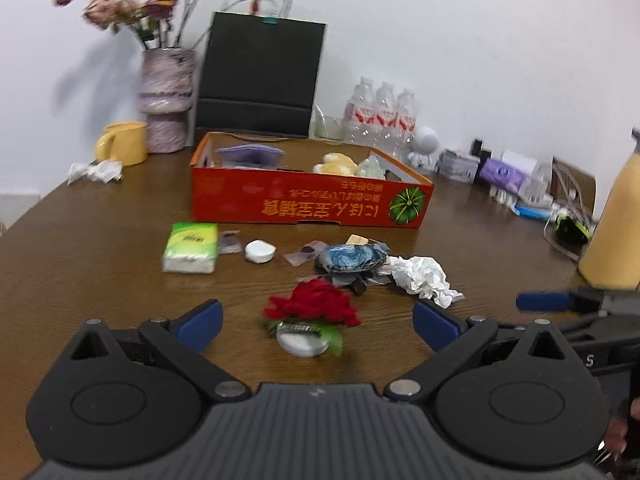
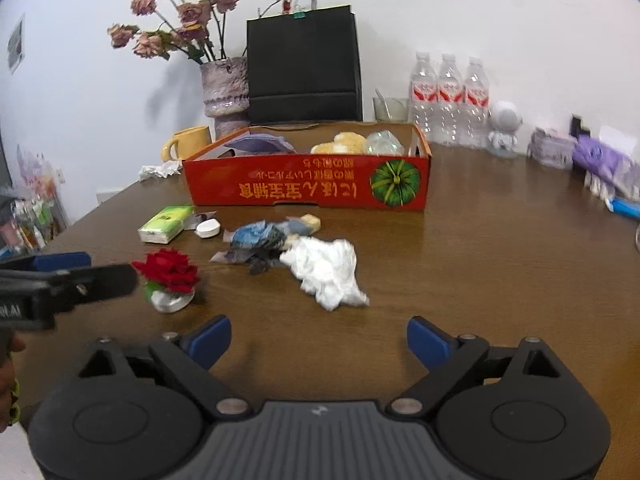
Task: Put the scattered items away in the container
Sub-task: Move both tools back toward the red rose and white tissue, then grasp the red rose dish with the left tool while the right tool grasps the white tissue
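A red cardboard box (image 1: 304,204) (image 2: 308,190) holds a purple pouch, a yellow plush and a clear wrapper. In front of it lie a green tissue pack (image 1: 191,247) (image 2: 166,224), a white cap (image 1: 259,251) (image 2: 208,228), a blue crumpled bundle (image 1: 350,258) (image 2: 258,236), crumpled white paper (image 1: 422,278) (image 2: 326,270) and a red flower on a white base (image 1: 310,316) (image 2: 170,278). My left gripper (image 1: 318,322) is open, its fingers either side of the flower. My right gripper (image 2: 319,342) is open and empty, just short of the white paper.
At the back stand a vase of dried flowers (image 2: 224,88), a black paper bag (image 2: 304,66), a yellow mug (image 2: 188,142), water bottles (image 2: 450,98) and a white astronaut figure (image 2: 505,128). Small clutter lines the right edge (image 1: 520,184). A yellow bottle (image 1: 618,220) stands at right.
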Motion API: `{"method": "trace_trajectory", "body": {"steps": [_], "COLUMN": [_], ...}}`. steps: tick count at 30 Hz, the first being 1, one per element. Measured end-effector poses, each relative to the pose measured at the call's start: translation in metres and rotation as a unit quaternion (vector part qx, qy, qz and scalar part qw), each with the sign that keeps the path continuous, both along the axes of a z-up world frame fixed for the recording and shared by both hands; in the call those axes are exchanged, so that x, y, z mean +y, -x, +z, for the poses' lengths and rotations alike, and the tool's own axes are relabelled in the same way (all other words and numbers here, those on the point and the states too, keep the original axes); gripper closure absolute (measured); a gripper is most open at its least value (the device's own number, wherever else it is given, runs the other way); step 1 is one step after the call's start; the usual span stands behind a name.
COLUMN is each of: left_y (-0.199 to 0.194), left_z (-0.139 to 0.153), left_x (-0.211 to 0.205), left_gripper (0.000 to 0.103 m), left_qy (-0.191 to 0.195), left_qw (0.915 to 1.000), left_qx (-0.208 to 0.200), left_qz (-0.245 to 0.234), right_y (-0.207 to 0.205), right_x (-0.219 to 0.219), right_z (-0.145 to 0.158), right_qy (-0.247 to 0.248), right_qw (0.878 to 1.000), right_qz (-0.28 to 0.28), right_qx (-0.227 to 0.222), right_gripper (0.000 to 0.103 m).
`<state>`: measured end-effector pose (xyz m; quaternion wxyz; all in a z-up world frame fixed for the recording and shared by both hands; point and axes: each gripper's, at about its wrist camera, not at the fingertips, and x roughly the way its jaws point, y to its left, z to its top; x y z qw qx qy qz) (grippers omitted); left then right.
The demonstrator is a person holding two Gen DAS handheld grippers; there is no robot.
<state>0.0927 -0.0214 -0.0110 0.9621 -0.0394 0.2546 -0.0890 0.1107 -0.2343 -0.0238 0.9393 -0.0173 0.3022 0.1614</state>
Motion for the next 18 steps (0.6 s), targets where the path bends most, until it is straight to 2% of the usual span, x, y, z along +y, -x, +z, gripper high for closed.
{"method": "trace_trajectory", "body": {"steps": [3,4,7,9,11,14,18], "left_y": [-0.020,-0.026,-0.040,-0.048,-0.055,-0.058,-0.058], "left_z": [-0.005,-0.007,-0.015,-0.018,-0.022,-0.024,-0.026], "left_x": [-0.009,-0.010,-0.014,-0.017,-0.017,-0.016,-0.018], "left_gripper": [0.000,0.000,0.005,0.019,0.025,0.028,0.040], "left_qy": [-0.022,-0.025,-0.042,-0.056,-0.058,-0.059,-0.068], "left_qw": [0.9996,0.9993,0.9980,0.9969,0.9960,0.9957,0.9950], "left_qx": [0.016,0.026,0.047,0.054,0.067,0.071,0.073], "left_qz": [0.002,0.001,0.001,0.008,0.010,0.004,-0.007], "right_y": [-0.017,-0.023,-0.044,-0.058,-0.070,-0.084,-0.093], "right_x": [0.006,0.007,0.008,0.012,0.016,0.021,0.028], "right_z": [0.002,0.001,-0.001,-0.005,-0.009,-0.014,-0.017], "right_qy": [0.026,0.028,0.024,0.031,0.037,0.027,0.037], "right_qw": [1.000,1.000,0.999,0.999,0.998,0.997,0.996], "right_qz": [0.007,0.011,0.020,0.020,0.024,0.036,0.038], "right_qx": [0.001,0.004,0.023,0.033,0.045,0.062,0.067], "right_gripper": [0.013,0.018,0.023,0.024,0.025,0.029,0.050]}}
